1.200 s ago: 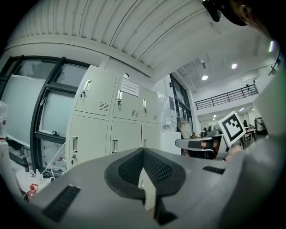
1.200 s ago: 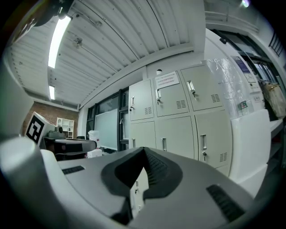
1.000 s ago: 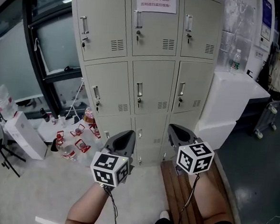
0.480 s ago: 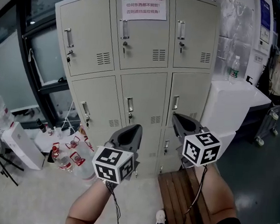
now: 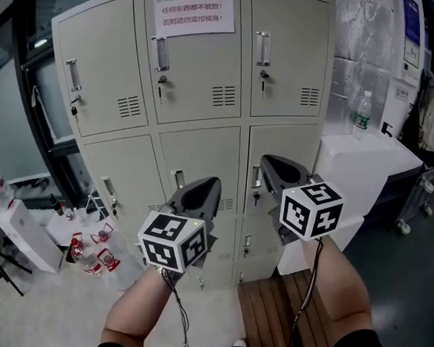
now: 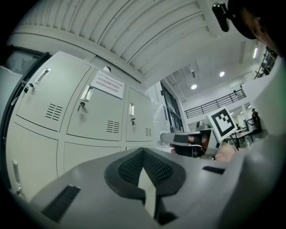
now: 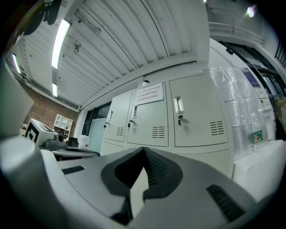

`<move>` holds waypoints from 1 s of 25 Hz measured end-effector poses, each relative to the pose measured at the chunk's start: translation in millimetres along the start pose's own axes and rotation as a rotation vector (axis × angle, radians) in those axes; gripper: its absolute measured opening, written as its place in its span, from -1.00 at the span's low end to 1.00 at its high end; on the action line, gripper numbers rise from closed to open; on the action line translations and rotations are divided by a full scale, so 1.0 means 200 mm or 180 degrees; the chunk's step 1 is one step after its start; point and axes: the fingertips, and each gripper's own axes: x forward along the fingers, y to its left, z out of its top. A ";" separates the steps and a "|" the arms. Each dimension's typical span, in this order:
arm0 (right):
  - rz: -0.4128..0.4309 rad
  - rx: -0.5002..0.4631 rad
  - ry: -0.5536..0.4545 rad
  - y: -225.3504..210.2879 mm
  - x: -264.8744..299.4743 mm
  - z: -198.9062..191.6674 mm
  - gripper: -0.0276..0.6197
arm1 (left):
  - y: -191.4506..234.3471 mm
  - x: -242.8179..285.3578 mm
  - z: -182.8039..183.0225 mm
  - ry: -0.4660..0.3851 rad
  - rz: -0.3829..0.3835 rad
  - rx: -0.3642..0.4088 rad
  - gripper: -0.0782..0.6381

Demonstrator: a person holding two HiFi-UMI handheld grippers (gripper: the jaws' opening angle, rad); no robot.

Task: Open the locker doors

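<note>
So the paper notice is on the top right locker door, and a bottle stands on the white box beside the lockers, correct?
Not quite: the head view shows the notice on the top middle door. The bottle does stand on the white box.

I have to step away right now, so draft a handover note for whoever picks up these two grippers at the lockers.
Left gripper: shut, empty, held up in front of the lockers, not touching them.
Right gripper: shut, empty, beside the left one, also clear of the doors.
Lockers: every door in view is closed. Keys sit in the top-row locks, just under the handles.
Done: no door opened.
Left: all doors. Probably open one gripper, close it on a handle and pull.
</note>
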 end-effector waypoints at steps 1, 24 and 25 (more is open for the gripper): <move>0.0018 -0.0006 -0.0005 -0.04 0.02 0.02 -0.91 | 0.00 0.04 0.01 -0.0010 0.0002 -0.0006 -0.79; 0.0069 0.0025 -0.0272 -0.63 0.45 0.45 -0.91 | -0.02 0.73 0.28 -0.0202 0.0008 0.0200 -0.79; 0.0052 -0.0014 -0.0292 -0.65 0.47 0.47 -0.91 | -0.01 0.75 0.28 -0.0209 -0.0011 0.0200 -0.79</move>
